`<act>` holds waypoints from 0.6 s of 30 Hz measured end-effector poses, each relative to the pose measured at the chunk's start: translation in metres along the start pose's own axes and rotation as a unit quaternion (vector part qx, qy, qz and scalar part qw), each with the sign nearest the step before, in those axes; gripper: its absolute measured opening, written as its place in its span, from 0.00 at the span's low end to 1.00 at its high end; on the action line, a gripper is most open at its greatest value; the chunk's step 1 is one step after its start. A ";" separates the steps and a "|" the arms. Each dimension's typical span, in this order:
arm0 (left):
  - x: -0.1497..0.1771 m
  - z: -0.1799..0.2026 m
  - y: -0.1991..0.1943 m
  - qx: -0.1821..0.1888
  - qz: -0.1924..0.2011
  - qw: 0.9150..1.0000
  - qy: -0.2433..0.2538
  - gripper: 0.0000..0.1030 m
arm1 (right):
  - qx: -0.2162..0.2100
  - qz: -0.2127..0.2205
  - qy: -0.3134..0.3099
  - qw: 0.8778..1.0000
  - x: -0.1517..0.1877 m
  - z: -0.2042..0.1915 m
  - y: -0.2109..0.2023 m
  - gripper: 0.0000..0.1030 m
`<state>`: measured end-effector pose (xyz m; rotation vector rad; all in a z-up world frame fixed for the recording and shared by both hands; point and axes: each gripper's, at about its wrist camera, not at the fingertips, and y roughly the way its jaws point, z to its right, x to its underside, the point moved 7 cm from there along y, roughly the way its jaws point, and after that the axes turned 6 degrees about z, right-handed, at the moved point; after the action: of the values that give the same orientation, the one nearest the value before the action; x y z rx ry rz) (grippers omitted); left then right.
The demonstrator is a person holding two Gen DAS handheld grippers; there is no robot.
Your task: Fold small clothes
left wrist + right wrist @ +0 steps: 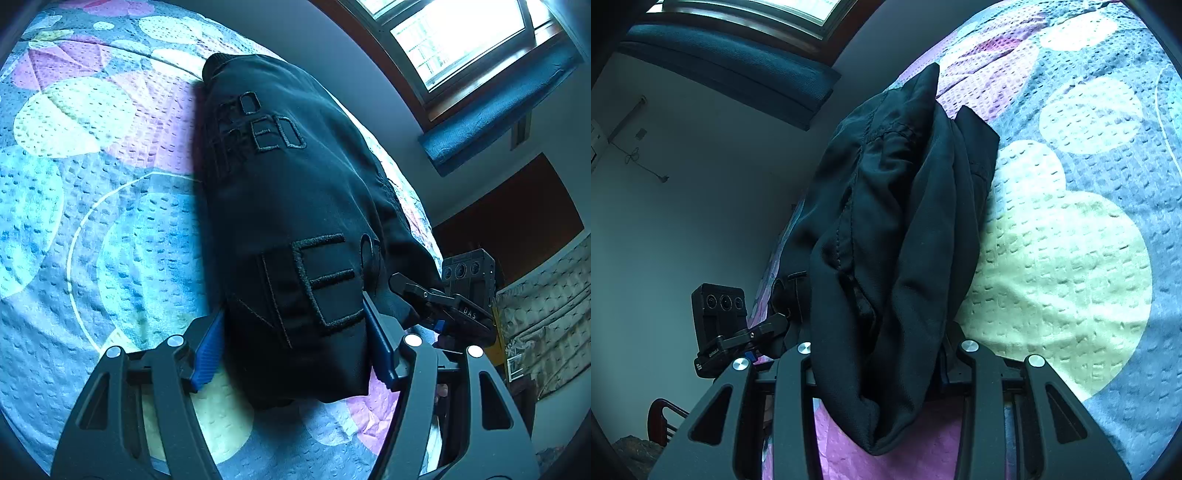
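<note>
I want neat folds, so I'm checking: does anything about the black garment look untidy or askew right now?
Yes. The black embroidered garment lies smooth at the left gripper, but at the right gripper it is bunched into thick uneven folds, over the patterned bedspread.

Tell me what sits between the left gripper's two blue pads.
A fold of the black garment, seen in the left wrist view, fills the gap in the left gripper.
</note>
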<state>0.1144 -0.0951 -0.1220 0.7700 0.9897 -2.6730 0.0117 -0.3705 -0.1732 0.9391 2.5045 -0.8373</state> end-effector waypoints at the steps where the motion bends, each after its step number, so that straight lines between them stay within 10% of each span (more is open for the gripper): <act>1: 0.000 0.000 0.000 0.001 0.000 1.000 0.000 0.65 | -0.004 0.000 0.002 1.000 0.000 0.001 -0.001 0.37; 9: -0.005 0.005 -0.014 0.030 -0.004 0.999 -0.022 0.81 | -0.031 0.005 0.010 0.999 -0.005 -0.008 -0.023 0.73; 18: -0.037 -0.011 -0.005 0.011 -0.011 1.000 -0.009 0.85 | -0.039 0.008 0.071 0.997 -0.049 0.025 -0.036 0.75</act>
<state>0.1484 -0.0840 -0.1068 0.7428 0.9717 -2.7082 0.0249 -0.4321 -0.1540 1.0229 2.6249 -0.6841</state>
